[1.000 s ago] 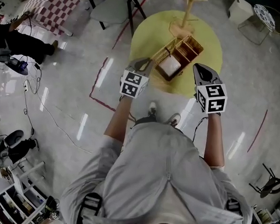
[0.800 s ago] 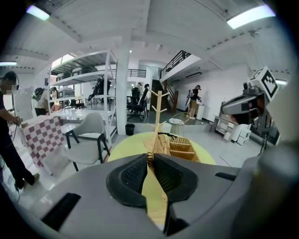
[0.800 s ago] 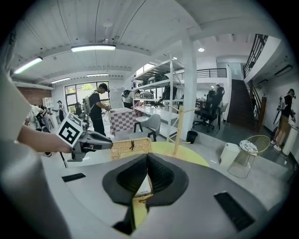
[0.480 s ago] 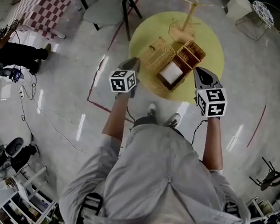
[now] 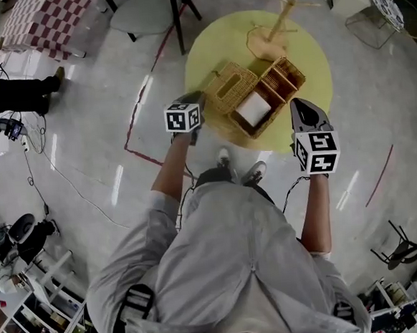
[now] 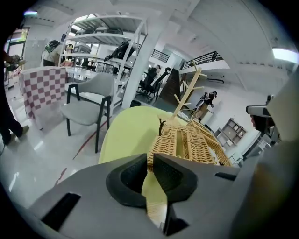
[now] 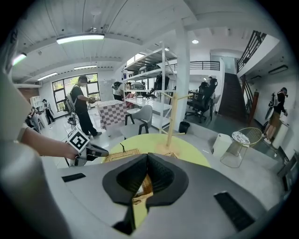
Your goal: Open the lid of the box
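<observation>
The wicker box (image 5: 258, 109) stands on the round yellow table (image 5: 306, 43) with something white inside it. Its lid (image 5: 232, 87) lies folded open to the left, flat on the table. My left gripper (image 5: 198, 98) hovers just off the lid's left edge; its pads stand only a narrow slit apart with nothing between them. In the left gripper view the lid (image 6: 187, 142) lies right beyond my left gripper (image 6: 148, 156). My right gripper (image 5: 301, 106) hangs at the box's right side. In the right gripper view my right gripper (image 7: 147, 155) is shut and empty.
A wooden branch rack (image 5: 279, 16) stands at the table's far side. A grey chair (image 5: 142, 9) and a checked tablecloth (image 5: 46, 20) are beyond on the left. A white bin (image 5: 350, 0) with a wire basket (image 5: 386, 8) sits at the far right. Red tape lines mark the floor.
The lid, raised on edge next to my left gripper a second ago, has swung over to lie flat left of the box. My left gripper sank, rolled and drew off left.
</observation>
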### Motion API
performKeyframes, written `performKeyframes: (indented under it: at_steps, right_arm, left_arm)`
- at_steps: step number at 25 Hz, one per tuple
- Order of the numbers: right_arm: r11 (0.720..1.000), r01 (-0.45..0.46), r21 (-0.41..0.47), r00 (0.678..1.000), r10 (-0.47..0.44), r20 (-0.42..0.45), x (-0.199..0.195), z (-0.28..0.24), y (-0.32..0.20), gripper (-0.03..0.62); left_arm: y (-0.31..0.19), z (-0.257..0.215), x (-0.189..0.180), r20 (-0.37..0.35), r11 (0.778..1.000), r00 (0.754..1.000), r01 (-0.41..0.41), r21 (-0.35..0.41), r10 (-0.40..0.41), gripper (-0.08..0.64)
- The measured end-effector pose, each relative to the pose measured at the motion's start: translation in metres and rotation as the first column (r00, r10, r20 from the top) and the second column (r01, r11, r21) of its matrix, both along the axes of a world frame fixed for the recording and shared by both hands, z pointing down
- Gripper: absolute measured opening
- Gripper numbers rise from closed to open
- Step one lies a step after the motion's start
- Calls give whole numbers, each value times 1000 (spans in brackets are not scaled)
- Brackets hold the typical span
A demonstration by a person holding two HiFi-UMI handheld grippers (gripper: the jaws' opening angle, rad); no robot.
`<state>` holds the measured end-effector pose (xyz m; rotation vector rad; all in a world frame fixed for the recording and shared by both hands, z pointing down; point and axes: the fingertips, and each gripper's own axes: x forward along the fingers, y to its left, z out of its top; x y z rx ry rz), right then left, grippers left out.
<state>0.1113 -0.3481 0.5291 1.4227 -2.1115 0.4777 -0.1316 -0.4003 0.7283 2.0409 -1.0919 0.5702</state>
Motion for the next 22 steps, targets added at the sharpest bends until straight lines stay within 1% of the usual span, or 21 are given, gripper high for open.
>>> performKeyframes:
  at_steps: [3,4,7,10,13,15,18,20,22]
  right_arm:
    - [1000,-5,-18,1000,4,-12,2,7,1,23]
    - [1000,-4,-22,1000,4,-15,2,9,2,23]
    - [1000,0,-31,1000,0,-27,0,13,5,23]
    - [1000,6,-31,1000,-7,-30,0,15,9,23]
    - [1000,13,-21,999,-13,-32,3,10,16,23]
    - [1000,16,-6,999,-16,-33,6,3,20,23]
    - [999,17,29,999,-16,-38,14,-11,24,23]
    - [998,17,60,999,-14,-42,20,-23,26,23]
    - [996,17,93,999,-13,-45,29,-36,30,23]
  left_arm:
    - [3,15,10,-19,1000,1000,-14,-26,13,48]
    - [4,19,12,-15,999,1000,-21,-34,20,46]
    - [11,30,18,19,998,999,-49,-43,50,48]
    - [12,32,21,35,998,998,-58,-30,59,44]
    - [17,27,23,70,995,993,-94,-13,95,46]
    - [20,16,24,106,992,987,-124,17,121,46]
    - [22,-12,26,154,984,979,-152,91,137,46]
    - [21,-39,31,172,973,975,-169,158,142,46]
    - [20,-72,41,181,953,972,-191,234,151,46]
